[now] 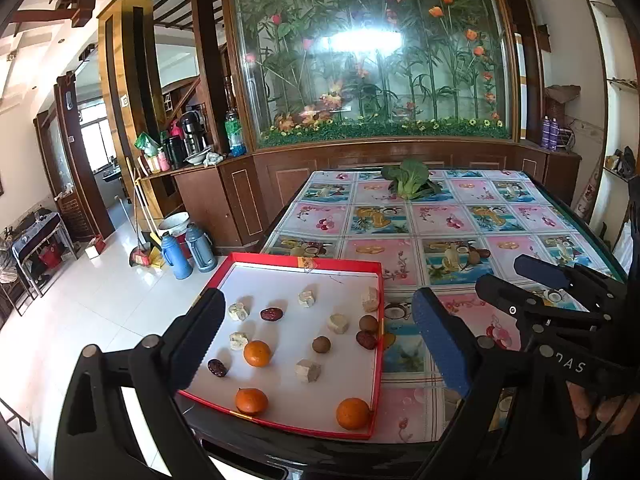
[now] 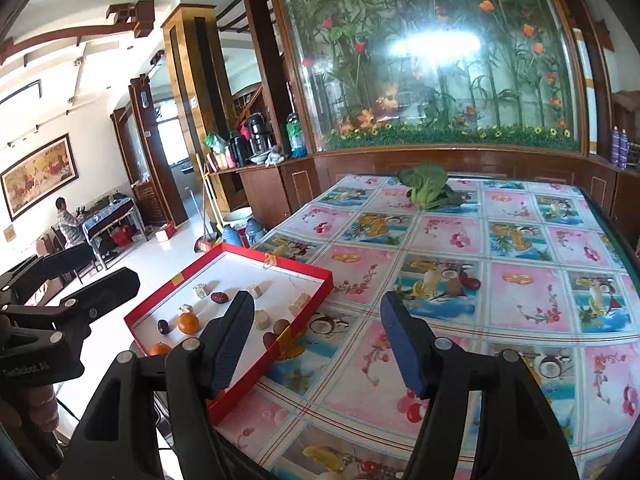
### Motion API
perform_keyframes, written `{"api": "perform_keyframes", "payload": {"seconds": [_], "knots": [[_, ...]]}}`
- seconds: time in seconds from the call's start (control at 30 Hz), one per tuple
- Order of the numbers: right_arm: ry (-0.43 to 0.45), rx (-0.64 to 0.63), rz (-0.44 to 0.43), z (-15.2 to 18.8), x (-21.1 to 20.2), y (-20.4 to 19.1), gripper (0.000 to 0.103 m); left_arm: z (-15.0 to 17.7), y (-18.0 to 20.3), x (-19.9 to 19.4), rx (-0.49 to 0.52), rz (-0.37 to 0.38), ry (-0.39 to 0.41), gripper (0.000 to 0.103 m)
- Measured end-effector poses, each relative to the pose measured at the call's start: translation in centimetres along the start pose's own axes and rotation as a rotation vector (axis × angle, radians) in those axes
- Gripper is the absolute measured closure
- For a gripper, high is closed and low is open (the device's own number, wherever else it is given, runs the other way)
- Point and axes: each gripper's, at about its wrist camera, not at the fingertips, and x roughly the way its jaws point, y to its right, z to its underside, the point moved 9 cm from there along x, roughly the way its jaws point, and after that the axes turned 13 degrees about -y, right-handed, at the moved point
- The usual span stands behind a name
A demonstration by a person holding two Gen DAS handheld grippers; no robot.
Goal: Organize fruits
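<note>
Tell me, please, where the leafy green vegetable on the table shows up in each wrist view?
Left wrist: leafy green vegetable lies upper centre, at the table's far edge.
Right wrist: the vegetable lies upper centre-right, same far edge.
Shared landmark: the red tray, nearer and to the vegetable's left in both.

"GenRobot.AI" on the left gripper body; other lettering unreadable.
</note>
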Motion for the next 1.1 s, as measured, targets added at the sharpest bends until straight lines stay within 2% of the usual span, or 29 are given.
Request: {"api": "perform_keyframes", "payload": {"seconds": [0.2, 0.33, 0.43, 0.47, 0.57, 0.7, 0.77, 0.83, 0.97, 1.1], "knots": [[0.056, 0.01, 0.043, -2.2, -3.7, 1.4, 0.037, -0.6, 1.6, -2.3, 0.035, 0.023, 0.046, 0.008], [0.136, 0.014, 0.048, -6.0, -9.7, 2.1, 0.037, -2.5, 2.9, -5.2, 0.097, 0.055, 0.087, 0.008], [0.223, 0.053, 0.072, -9.7, -16.5, 3.2, 0.032, -5.7, 2.8, -10.2, 0.141, 0.077, 0.201, 0.008], [0.243, 0.073, 0.063, -10.6, -18.3, 3.4, 0.029, -7.0, 2.6, -12.4, 0.146, 0.085, 0.25, 0.008], [0.328, 0.131, 0.014, -12.7, -24.1, 4.4, 0.029, -10.3, 1.4, -18.4, 0.14, 0.082, 0.389, 0.001], [0.403, 0.153, 0.058, -14.2, -29.3, 5.2, 0.026, -12.7, 0.0, -25.0, 0.121, 0.057, 0.544, 0.0], [0.425, 0.163, 0.045, -14.9, -31.2, 5.2, 0.026, -13.2, -0.4, -27.2, 0.121, 0.059, 0.574, 0.0], [0.451, 0.165, 0.044, -15.9, -33.3, 5.1, 0.026, -14.0, -0.4, -28.8, 0.13, 0.084, 0.573, 0.0], [0.553, 0.121, 0.08, -18.9, -40.0, 3.2, 0.026, -16.1, -0.2, -32.4, 0.151, 0.085, 0.59, 0.0], [0.629, 0.063, 0.108, -22.7, -46.8, 0.3, 0.026, -18.7, -0.4, -39.1, 0.162, 0.07, 0.679, 0.0]]}}
